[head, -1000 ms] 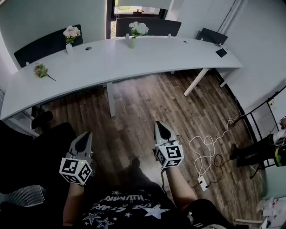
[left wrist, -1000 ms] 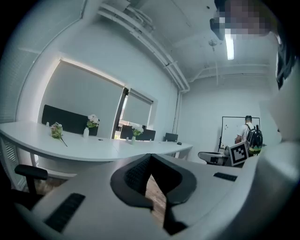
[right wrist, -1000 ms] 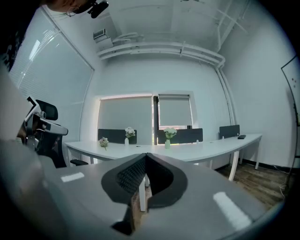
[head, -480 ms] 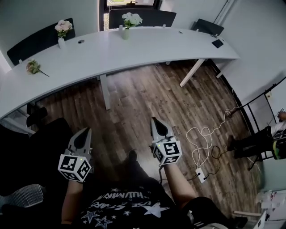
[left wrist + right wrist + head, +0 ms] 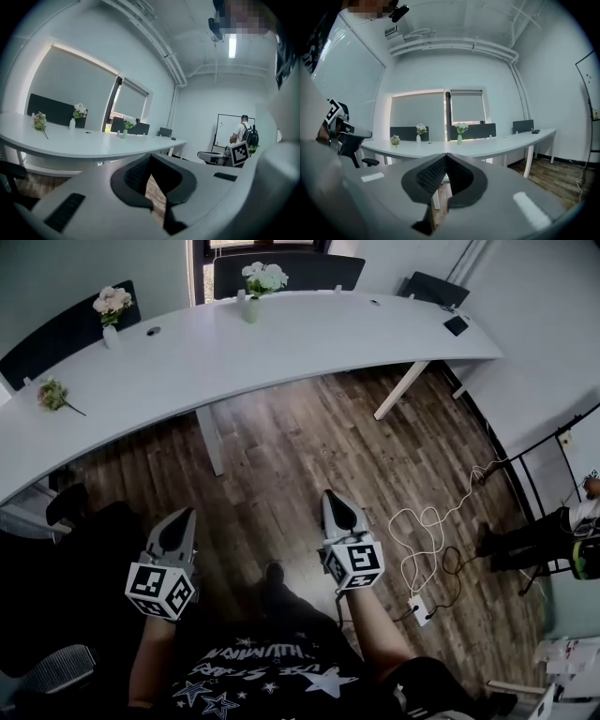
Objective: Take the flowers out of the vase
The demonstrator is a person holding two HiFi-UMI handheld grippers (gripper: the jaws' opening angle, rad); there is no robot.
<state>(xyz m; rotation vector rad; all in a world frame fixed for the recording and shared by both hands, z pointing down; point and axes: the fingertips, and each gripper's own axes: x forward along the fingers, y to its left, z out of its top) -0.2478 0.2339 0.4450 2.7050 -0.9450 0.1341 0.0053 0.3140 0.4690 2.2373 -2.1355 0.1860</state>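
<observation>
Head view: from the person's head, looking steeply down. It is near the left gripper (image 5: 187,515), the right gripper (image 5: 329,495) and the floor (image 5: 300,446), and far from the desk (image 5: 309,343) at the frame top.
Left gripper view: low behind its own jaws, near level, facing the desk obliquely from its left end.
Right gripper view: low behind its own jaws, near level, facing the desk squarely, well apart.
Shared: the desk, the white-flower vase (image 5: 251,296) and the pink-flower vase (image 5: 112,320) appear in all three views. The vases are small in the left gripper view, so that match is probable only.
</observation>
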